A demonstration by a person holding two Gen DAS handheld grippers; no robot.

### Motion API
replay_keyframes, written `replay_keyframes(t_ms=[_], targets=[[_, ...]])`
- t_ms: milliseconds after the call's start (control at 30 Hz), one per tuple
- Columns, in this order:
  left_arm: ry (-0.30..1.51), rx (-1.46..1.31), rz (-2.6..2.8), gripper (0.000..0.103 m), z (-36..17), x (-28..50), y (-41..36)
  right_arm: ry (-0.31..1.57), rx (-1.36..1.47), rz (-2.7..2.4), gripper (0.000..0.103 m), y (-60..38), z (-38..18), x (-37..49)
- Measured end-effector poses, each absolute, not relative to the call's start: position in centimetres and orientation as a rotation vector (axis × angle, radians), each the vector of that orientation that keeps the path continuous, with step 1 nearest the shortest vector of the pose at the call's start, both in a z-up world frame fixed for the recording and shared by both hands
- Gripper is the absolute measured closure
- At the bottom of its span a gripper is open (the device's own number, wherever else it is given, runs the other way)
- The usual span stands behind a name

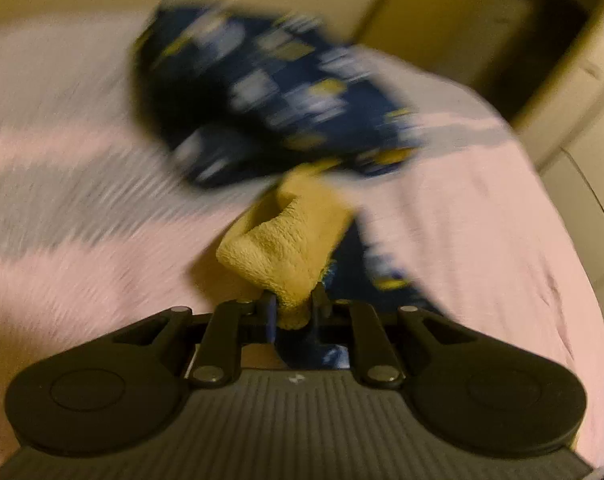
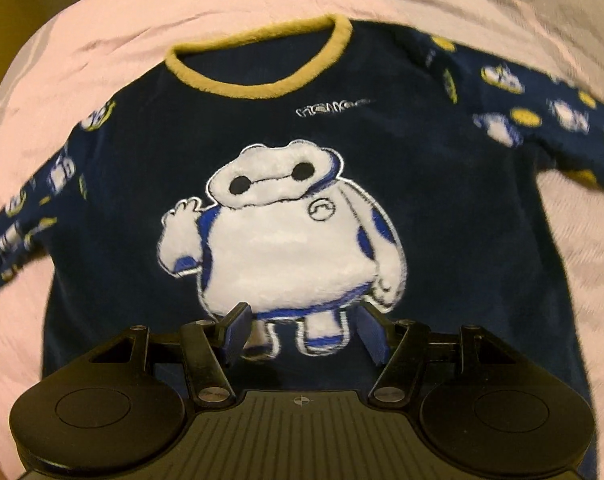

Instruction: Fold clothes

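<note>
A navy fleece pyjama top (image 2: 286,152) lies face up on the pink bedsheet (image 2: 502,12), with a white cartoon figure on its chest and a yellow collar (image 2: 258,84) at the far end. Its patterned sleeves spread to both sides. My right gripper (image 2: 302,332) hovers open over the bottom hem, nothing between its fingers. In the left wrist view, my left gripper (image 1: 292,308) is shut on the yellow cuff (image 1: 286,248) of one patterned sleeve (image 1: 262,88), which trails away blurred above the sheet.
The pink sheet (image 1: 62,208) covers the bed all around the top. Beyond the bed's far right edge stand a pale wall and cream cabinet panels (image 1: 482,20).
</note>
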State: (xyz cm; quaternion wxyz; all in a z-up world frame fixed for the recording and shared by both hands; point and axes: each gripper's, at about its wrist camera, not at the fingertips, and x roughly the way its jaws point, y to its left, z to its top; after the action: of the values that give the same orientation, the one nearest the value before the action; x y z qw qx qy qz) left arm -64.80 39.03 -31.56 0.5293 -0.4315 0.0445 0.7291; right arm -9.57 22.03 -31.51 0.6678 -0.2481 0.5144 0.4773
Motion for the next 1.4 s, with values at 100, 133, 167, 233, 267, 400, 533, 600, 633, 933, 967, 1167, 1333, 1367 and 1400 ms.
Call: replay_keyframes(t_ms=[100, 133, 167, 233, 267, 400, 533, 600, 633, 933, 967, 1167, 1333, 1367, 1400], targets=[[0.1, -0.871, 1.581, 0.091, -26.9, -58.5, 38.9, 1.142, -0.565, 1.088, 0.041, 20.9, -31.3, -9.0], [0.096, -0.819, 1.524, 0.091, -25.3, -56.3, 38.8, 1.158, -0.55, 1.082, 0.041, 20.4, -31.1, -8.5], [0.09, -0.787, 1.442, 0.091, -24.1, -53.4, 38.3, 1.174, -0.534, 1.075, 0.041, 19.9, -31.0, -8.1], [0.077, -0.735, 1.262, 0.091, -22.1, -47.1, 36.9, 1.196, -0.498, 1.066, 0.041, 18.6, -30.5, -7.0], [0.07, -0.708, 1.172, 0.09, -21.0, -44.0, 36.2, 1.205, -0.479, 1.061, 0.041, 18.0, -30.2, -6.4], [0.164, -0.773, 0.822, 0.071, -22.0, -31.8, 33.2, 1.212, -0.407, 1.025, 0.041, 15.5, -29.4, -3.4], [0.428, -0.905, 0.722, 0.072, -28.2, -25.0, 30.1, 1.224, -0.34, 0.961, 0.041, 13.7, -30.1, 0.4], [0.514, -0.921, 0.735, 0.072, -30.2, -24.8, 28.8, 1.236, -0.298, 0.953, 0.041, 13.1, -30.5, 2.1], [0.534, -0.931, 0.745, 0.072, -30.9, -25.4, 28.4, 1.238, -0.274, 0.964, 0.041, 13.0, -30.5, 2.7], [0.615, -0.882, 1.023, 0.075, -31.2, -34.4, 31.6, 1.487, 0.252, 1.093, 0.041, 18.7, -33.5, 4.8], [0.611, -0.875, 1.046, 0.075, -30.7, -35.4, 31.8, 1.526, 0.313, 1.082, 0.041, 19.6, -34.2, 4.7], [0.613, -0.864, 1.072, 0.075, -30.6, -37.8, 34.2, 1.605, 0.48, 0.952, 0.042, 24.0, -37.8, 3.3], [0.632, -0.84, 1.053, 0.075, -31.3, -37.7, 35.3, 1.433, 0.294, 1.081, 0.094, 28.3, -35.4, 2.5], [0.636, -0.834, 1.047, 0.075, -31.4, -37.6, 35.5, 1.344, 0.282, 1.149, 0.095, 28.6, -33.7, 2.4], [0.639, -0.827, 1.041, 0.075, -31.5, -37.5, 35.6, 1.253, 0.27, 1.213, 0.095, 28.9, -31.9, 2.4]])
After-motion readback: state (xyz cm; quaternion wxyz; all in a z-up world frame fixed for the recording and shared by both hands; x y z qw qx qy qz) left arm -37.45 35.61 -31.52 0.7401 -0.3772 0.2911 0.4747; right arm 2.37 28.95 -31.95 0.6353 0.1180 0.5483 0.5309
